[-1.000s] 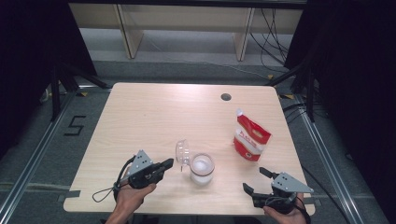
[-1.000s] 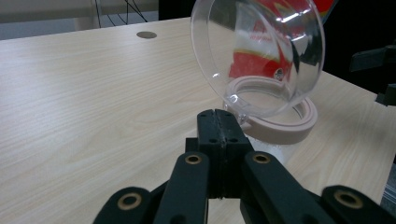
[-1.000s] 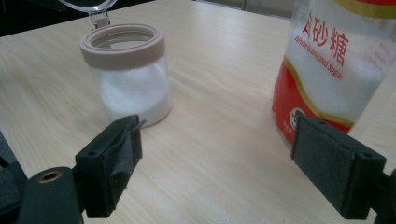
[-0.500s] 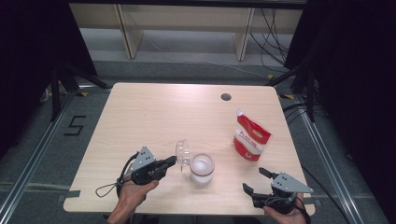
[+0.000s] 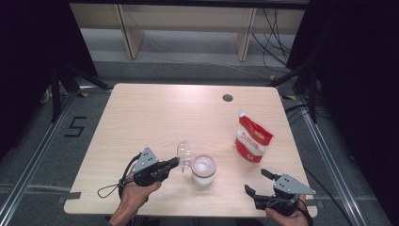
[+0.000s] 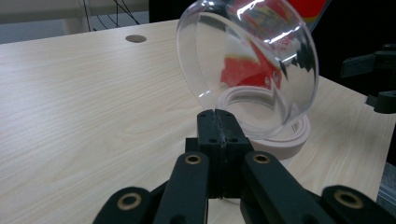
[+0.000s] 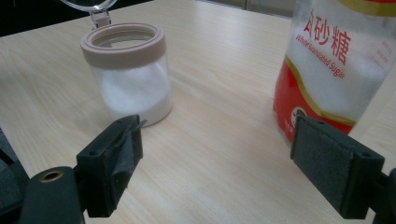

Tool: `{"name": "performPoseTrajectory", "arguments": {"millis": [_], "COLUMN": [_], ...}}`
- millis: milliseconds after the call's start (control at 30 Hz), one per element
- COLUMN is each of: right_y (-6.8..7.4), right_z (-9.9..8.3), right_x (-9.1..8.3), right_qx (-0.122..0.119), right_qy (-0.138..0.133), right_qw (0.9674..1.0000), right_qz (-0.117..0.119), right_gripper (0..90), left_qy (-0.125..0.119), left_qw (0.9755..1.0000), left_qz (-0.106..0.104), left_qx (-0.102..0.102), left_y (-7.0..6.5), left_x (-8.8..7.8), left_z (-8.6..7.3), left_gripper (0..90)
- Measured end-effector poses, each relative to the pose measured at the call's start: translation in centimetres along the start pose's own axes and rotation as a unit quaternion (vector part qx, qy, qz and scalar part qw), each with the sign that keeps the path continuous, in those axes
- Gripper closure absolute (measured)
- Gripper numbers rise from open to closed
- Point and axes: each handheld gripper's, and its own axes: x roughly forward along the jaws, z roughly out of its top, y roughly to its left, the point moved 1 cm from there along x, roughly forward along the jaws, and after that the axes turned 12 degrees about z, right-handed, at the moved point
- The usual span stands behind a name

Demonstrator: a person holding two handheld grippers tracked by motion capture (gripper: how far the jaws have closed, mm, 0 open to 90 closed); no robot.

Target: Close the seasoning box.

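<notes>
One pale wooden bench (image 5: 155,117) is carrying two containers; one is a clear glass jar with a beige plastic collar (image 5: 203,170), part-filled with white granules and standing upright near the front edge, between the two hands; the other is a red and white sugar pouch (image 5: 252,137), standing behind and to the right of the jar, well apart from it. One clear domed lid (image 5: 183,153) is standing open, tilted up from the jar's left side on its hinge; in the left gripper view it (image 6: 252,65) is rising just beyond the black jaws.

Two tools are showing; the left tool (image 5: 175,163) is lying level, pointing right at the lid's base, its jaws pressed together with nothing visible between them; whether its tips are touching the hinge cannot be told. The right tool (image 5: 258,181) is hanging at the front right corner, jaws standing wide apart and gripping nothing; in the right gripper view they are framing the jar (image 7: 128,70) and the pouch (image 7: 338,70).
</notes>
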Motion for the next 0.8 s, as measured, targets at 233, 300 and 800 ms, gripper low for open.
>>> {"name": "performPoseTrajectory", "arguments": {"millis": [233, 300, 800], "right_y": [0.03, -0.03, 0.01], "right_z": [-0.01, 0.00, 0.00], "right_x": [0.05, 0.05, 0.07], "right_qx": [0.003, -0.002, -0.001], "right_qy": [0.000, 0.001, 0.001], "right_qw": [1.0000, 1.0000, 1.0000], "right_qz": [0.004, 0.003, 0.003], "right_gripper": [17.6, 17.5, 17.8], "left_qy": [-0.002, 0.001, 0.000], "left_qw": [0.9999, 0.9999, 0.9998], "left_qz": [-0.002, 0.002, -0.001], "left_qx": [0.012, 0.015, 0.018], "left_y": [-0.17, -0.23, -0.55], "left_x": [0.11, 0.08, 0.26], "left_z": [0.14, 0.18, 0.36], "left_gripper": [89.4, 89.4, 89.4]}}
